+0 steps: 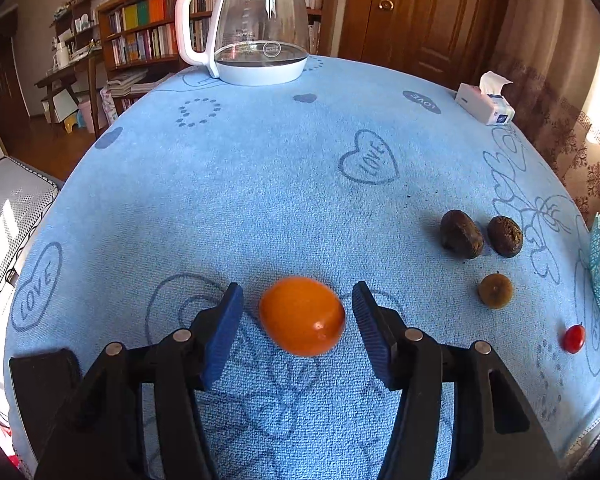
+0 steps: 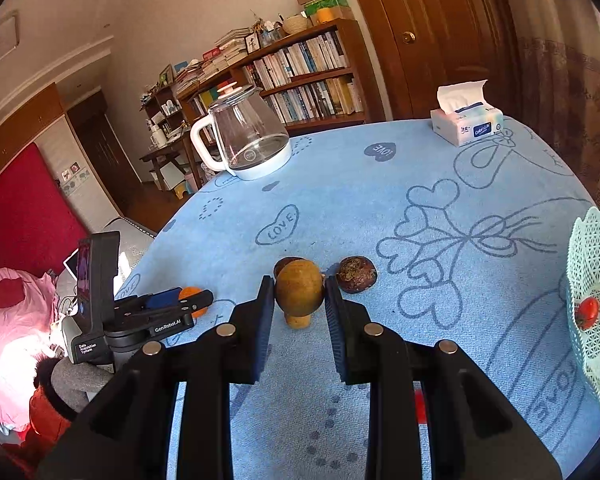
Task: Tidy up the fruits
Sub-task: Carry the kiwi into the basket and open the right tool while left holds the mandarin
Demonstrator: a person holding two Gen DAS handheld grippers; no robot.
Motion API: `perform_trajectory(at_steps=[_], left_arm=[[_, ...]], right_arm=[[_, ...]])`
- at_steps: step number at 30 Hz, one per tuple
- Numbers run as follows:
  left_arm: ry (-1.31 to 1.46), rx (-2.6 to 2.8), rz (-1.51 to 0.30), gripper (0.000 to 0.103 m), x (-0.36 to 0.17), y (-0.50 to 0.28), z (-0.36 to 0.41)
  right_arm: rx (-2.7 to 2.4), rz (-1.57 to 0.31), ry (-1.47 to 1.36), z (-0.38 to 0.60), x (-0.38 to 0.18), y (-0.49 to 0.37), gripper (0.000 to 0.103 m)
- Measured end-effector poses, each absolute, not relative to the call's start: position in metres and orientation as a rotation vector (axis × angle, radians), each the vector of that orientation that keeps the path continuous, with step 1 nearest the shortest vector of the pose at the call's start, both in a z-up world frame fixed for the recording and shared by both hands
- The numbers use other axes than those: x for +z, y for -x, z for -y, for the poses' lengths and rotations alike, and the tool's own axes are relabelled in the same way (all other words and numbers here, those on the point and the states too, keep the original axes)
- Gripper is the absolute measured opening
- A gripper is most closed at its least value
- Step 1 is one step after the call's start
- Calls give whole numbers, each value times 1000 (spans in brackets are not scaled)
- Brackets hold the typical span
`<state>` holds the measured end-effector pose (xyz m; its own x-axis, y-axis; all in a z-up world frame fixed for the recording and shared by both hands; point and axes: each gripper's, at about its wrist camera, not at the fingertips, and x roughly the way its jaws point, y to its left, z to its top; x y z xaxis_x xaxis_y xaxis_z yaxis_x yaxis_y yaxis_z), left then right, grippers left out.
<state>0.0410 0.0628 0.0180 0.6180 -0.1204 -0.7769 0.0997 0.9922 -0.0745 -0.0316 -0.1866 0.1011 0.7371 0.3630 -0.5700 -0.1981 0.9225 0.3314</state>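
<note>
An orange fruit point(image 1: 302, 316) lies on the blue cloth point(image 1: 260, 184) between the fingers of my left gripper point(image 1: 297, 294), which is open, with a gap on each side of the fruit. The right wrist view shows that same left gripper point(image 2: 168, 304) at the left. My right gripper point(image 2: 299, 284) is shut on a round yellow-brown fruit point(image 2: 299, 290), held above the table. A smaller yellow-brown fruit point(image 1: 496, 290) lies below it. Two dark wrinkled fruits point(image 1: 460, 234) point(image 1: 505, 236) and a small red fruit point(image 1: 574, 338) lie nearby.
A pale lattice basket point(image 2: 592, 248) at the right edge holds a red fruit point(image 2: 588, 312) and an orange one. A glass kettle point(image 1: 260, 28) stands at the far side, a tissue pack point(image 2: 466, 126) at the far right. The table drops off on the left.
</note>
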Motion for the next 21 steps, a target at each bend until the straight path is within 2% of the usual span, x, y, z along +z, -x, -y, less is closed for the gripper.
perform_trajectory(at_steps=[3,7,21], left_arm=[[9,-125,-903,56,13,-41,-61],[19,-118,-896,42,14,-40,-64],[12,-189,-813,42,50,-10,-39]], right_arm=[[291,-666,-269,199,102,37,26],[262,-646,-285,215,105,42,26],[85,-530,-356,305,132,72,26]])
